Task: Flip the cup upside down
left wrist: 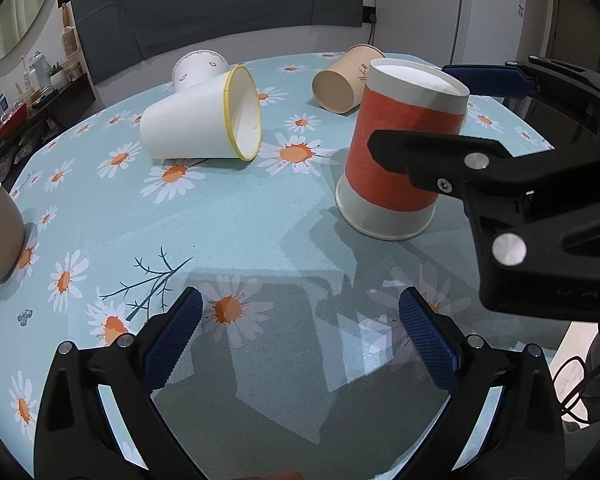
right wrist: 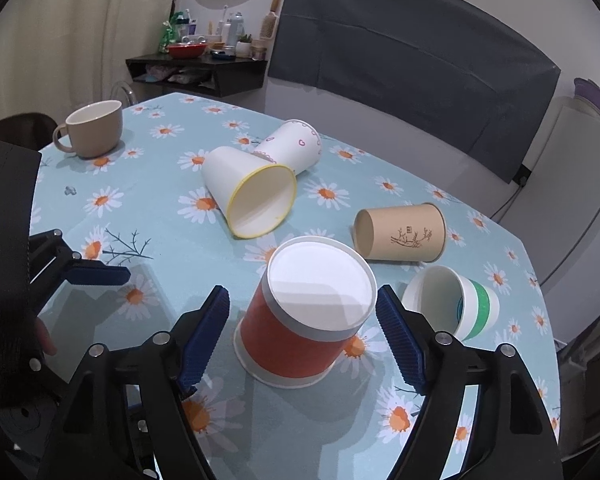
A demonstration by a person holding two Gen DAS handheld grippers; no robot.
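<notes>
The orange cup (right wrist: pixel 300 316) stands upside down on the bench (right wrist: pixel 172 344), rim down on the daisy-print cloth, its white base facing up. My right gripper (right wrist: pixel 303 334) is spread wide around it, one blue pad on each side of the cup, and I see a gap between each pad and the cup wall, so nothing is clamped. From my left wrist view the same orange cup (left wrist: pixel 404 152) sits ahead and to the right, with my right gripper (left wrist: pixel 420 120) reaching in from that side, one finger in front of the cup and the other behind it. My left gripper (left wrist: pixel 300 336) is also spread wide, holding nothing, hanging over bare cloth near the bench edge, well apart from the cup. Beyond the orange cup lie other cups on their sides: a white cup with a yellow rim (right wrist: pixel 252 196), a white cup with pink marks (right wrist: pixel 292 148) just behind and touching it, a tan paper cup (right wrist: pixel 404 232), and a white cup with green bands (right wrist: pixel 456 304) just beside my right finger. A beige mug (right wrist: pixel 94 128) stands upright at the far left corner of the bench.
</notes>
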